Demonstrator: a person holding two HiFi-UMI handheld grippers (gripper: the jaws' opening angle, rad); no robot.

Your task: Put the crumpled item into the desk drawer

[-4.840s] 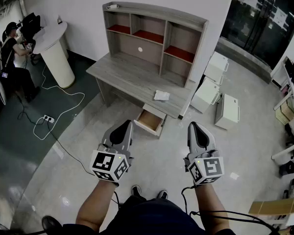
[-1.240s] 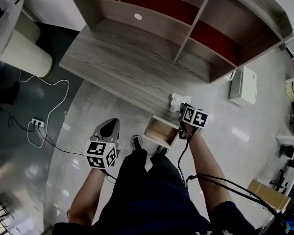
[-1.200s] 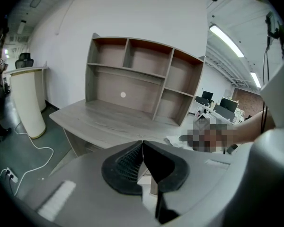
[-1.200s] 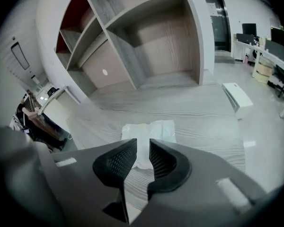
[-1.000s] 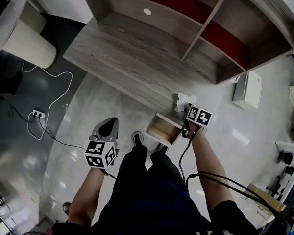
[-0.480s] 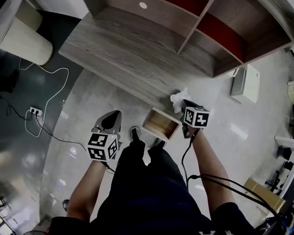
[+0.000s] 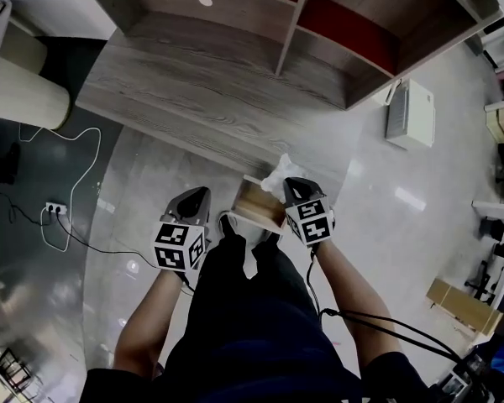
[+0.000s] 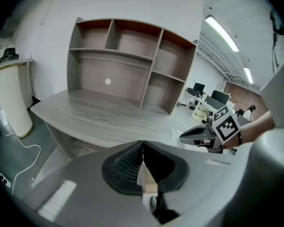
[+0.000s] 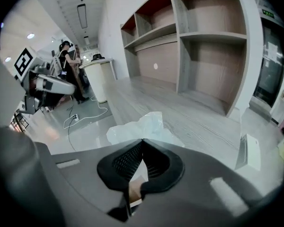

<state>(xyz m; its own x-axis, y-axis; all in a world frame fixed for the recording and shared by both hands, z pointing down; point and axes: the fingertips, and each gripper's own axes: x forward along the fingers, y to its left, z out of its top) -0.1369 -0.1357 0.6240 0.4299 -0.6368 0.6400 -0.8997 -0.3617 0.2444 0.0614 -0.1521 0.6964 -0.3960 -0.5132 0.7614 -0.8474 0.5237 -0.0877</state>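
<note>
Crumpled white item (image 7: 276, 171) gripped, drawer (image 7: 256, 206) pulled open
The item is pinched at the tips of the right gripper (image 7: 286, 182), just beside the far corner of the light-wood drawer

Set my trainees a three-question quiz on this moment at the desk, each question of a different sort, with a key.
1. True or false: the left claw stands wide open.
2. Pick one: the desk drawer is A) pulled open, B) pushed shut, C) lying on the floor.
3. Fill the gap: the right claw is shut on the ____.

Key: 1 false, its jaws are together with nothing between them; 2 A; 3 crumpled white item, not yet in the drawer.
</note>
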